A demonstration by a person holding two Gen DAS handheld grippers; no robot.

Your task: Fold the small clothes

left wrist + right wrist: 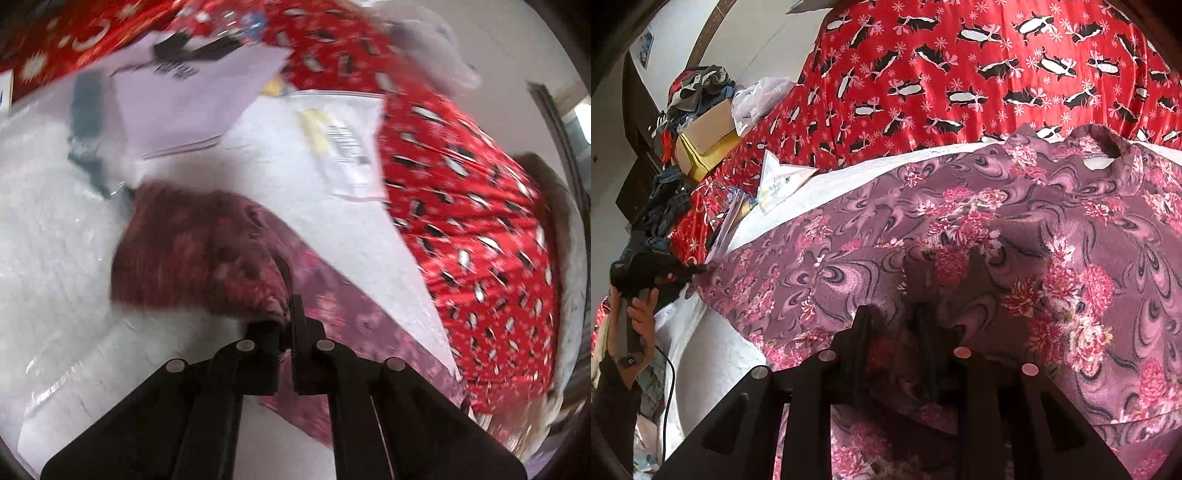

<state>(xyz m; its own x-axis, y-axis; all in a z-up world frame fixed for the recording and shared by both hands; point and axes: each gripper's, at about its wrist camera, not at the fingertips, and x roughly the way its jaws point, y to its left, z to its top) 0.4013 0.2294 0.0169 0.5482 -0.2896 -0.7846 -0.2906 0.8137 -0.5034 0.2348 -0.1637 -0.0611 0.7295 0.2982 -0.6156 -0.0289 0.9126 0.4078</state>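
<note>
Left wrist view: left gripper (286, 328) pinches the floral garment's (207, 243) edge, cloth bunched ahead.

Black hand-held gripper (892, 317) w/ silver pivot pins; dark sleeve (613, 391), black cable (670, 380).

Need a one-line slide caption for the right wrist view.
Right gripper pinches the floral garment spread on white sheet, penguin-print cloth behind.
</note>
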